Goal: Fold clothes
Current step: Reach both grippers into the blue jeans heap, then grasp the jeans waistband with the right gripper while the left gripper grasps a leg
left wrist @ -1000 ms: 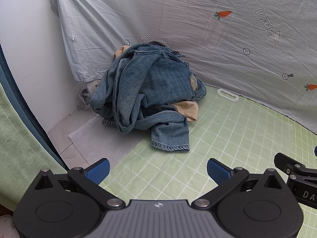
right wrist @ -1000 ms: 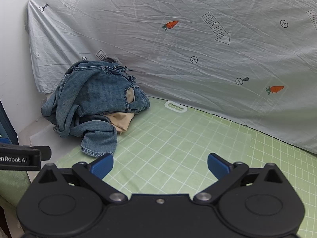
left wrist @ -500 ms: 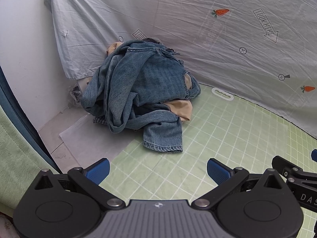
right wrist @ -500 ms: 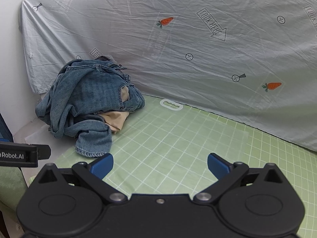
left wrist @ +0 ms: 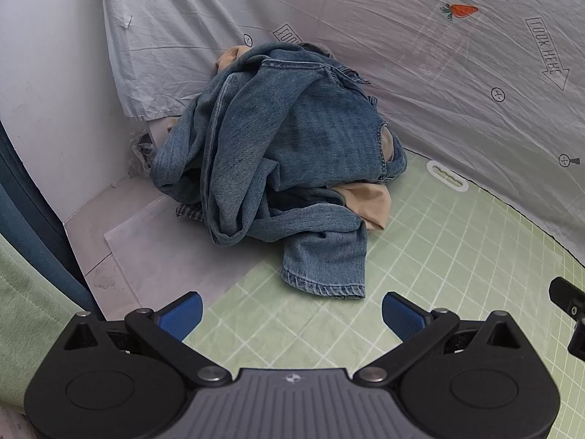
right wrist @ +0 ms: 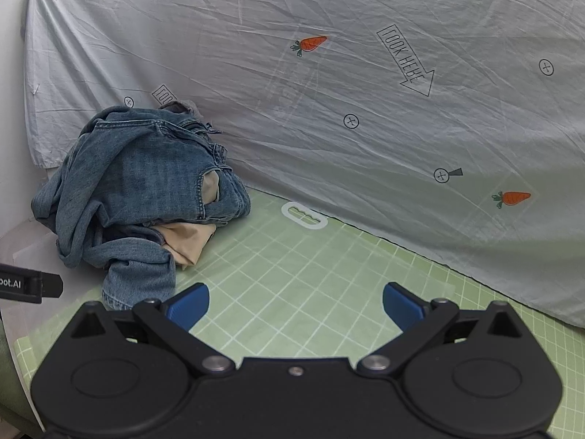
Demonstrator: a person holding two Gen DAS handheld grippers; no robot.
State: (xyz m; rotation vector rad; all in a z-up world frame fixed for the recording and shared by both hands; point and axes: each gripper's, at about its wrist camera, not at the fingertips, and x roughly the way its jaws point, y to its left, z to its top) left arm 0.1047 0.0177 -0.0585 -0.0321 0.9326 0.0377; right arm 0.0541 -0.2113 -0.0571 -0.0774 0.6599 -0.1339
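Approaching step judged in hand: crumpled jeans point(left wrist: 292, 168) are heaped at frame centre-left over a beige garment point(left wrist: 369, 197), partly on the green mat point(left wrist: 457, 256). Left gripper point(left wrist: 290, 314) and right gripper point(right wrist: 296, 301) are spread wide, empty. A hem point(left wrist: 325, 285) grasp is called for next.
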